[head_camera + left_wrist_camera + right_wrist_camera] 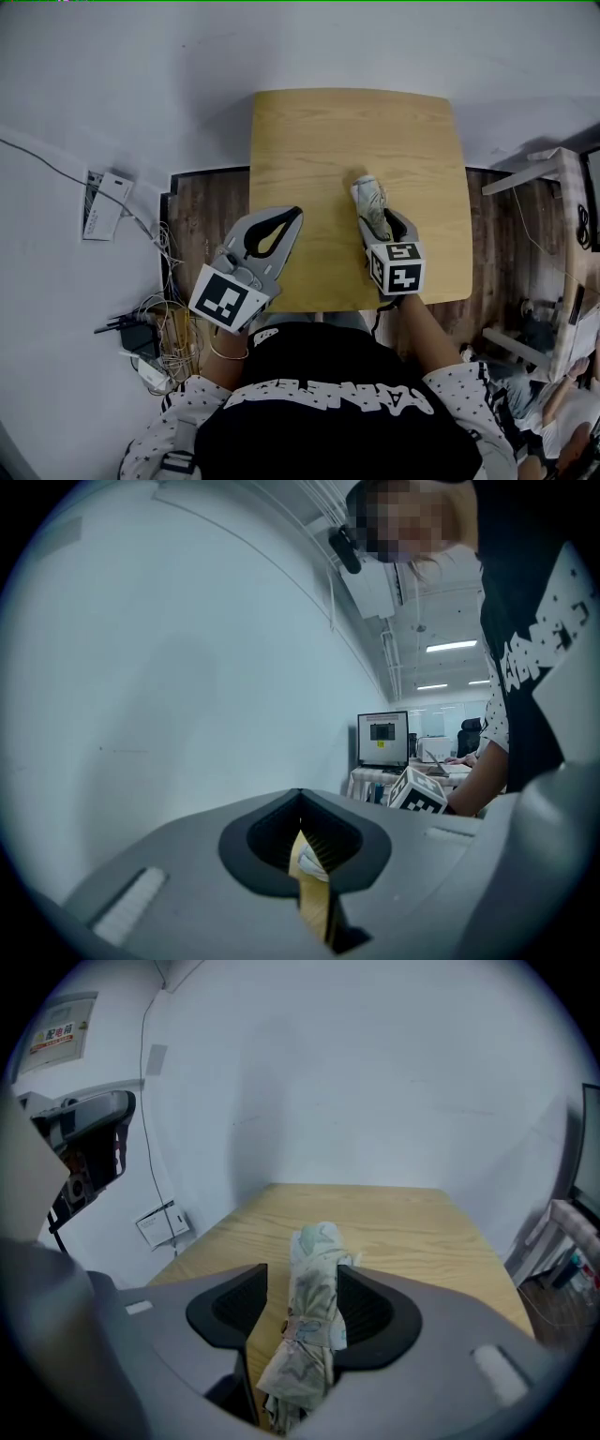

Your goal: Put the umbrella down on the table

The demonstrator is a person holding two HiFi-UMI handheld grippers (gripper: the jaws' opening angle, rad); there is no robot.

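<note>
A folded umbrella (372, 204) with a pale patterned cover lies lengthwise on the wooden table (319, 141), its far tip pointing away from me. My right gripper (382, 223) sits over its near end. In the right gripper view the umbrella (314, 1307) runs between the jaws; the right pad (361, 1312) touches it, and table shows through a gap beside the left pad (239, 1307). My left gripper (296, 214) hovers at the table's near left edge, shut with nothing in it. Through its slit in the left gripper view only a sliver of table (314, 907) shows.
The table stands against a white wall (141, 84). A power strip and tangled cables (155, 342) lie on the floor to the left. White furniture legs (553, 187) and clutter stand to the right. A desk with a monitor (382, 739) shows in the left gripper view.
</note>
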